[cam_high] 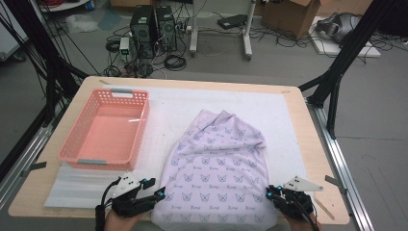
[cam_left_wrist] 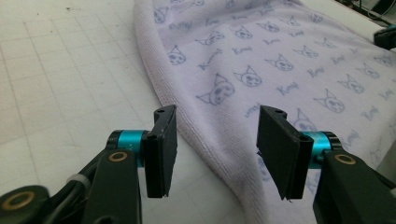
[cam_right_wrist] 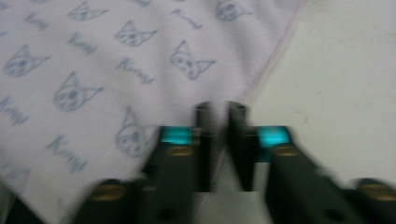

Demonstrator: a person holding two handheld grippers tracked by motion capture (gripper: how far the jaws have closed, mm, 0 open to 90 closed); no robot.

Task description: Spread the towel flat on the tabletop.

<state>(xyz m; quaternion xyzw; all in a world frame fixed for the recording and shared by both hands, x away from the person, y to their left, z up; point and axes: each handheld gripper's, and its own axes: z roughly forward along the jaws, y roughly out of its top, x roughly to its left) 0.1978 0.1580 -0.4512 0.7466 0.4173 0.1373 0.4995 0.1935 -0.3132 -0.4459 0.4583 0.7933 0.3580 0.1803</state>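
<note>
From the high view, the cat-print towel (cam_high: 219, 168) lies spread on the white mat (cam_high: 279, 115), my left gripper (cam_high: 161, 194) at its seven o'clock corner, my right gripper (cam_high: 269, 193) at five o'clock, the pink basket (cam_high: 103, 130) at ten o'clock. In my left gripper view, the jaws stand apart astride the towel's edge, pads clear. In my right gripper view, blurred, the jaws are nearly together at the towel's hem; I cannot tell whether cloth is pinched.
</note>
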